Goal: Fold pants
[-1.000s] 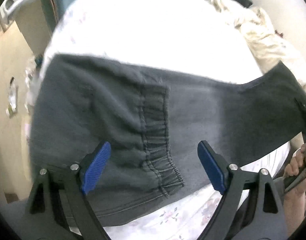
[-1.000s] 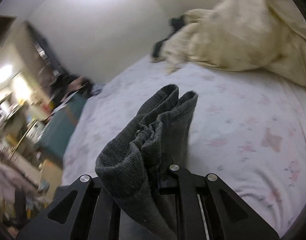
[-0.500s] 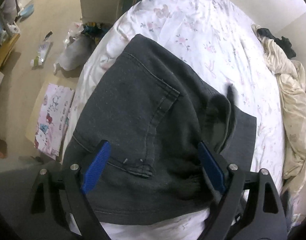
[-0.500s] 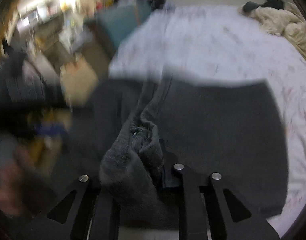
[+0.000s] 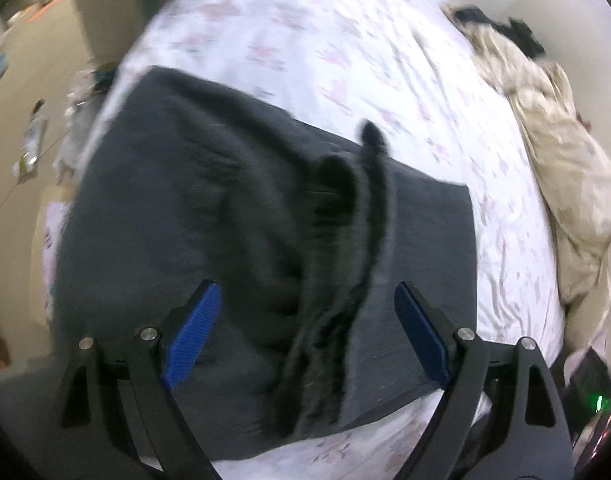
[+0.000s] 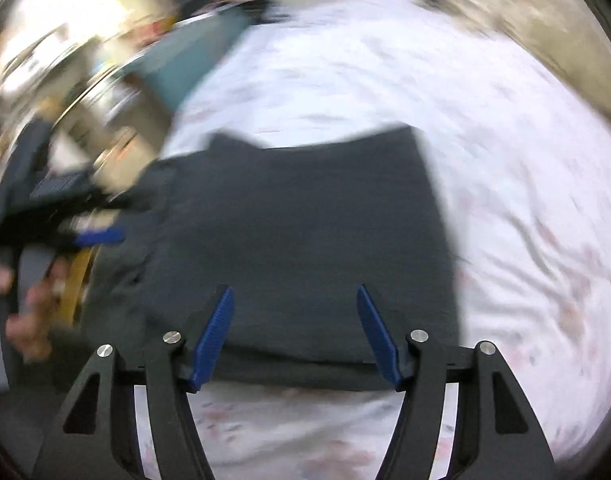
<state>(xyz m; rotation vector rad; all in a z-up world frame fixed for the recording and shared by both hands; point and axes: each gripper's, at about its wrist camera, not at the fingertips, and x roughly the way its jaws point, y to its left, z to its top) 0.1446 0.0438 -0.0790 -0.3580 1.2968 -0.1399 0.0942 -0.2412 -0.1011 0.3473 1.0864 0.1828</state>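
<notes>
The dark grey pants (image 5: pixel 193 216) lie folded on the bed (image 5: pixel 345 48), near its front edge, with a ridge of bunched cloth running up their middle. Your left tongs (image 5: pixel 307 326) hover over them, jaws spread wide; the ridge passes between the blue pads without touching either. Your right tongs (image 6: pixel 295 330) stand above the near hem of the pants (image 6: pixel 305 216); their jaws have just been opening and now grip nothing. A cream blanket (image 5: pixel 557 160) lies heaped well apart, at the bed's far side.
</notes>
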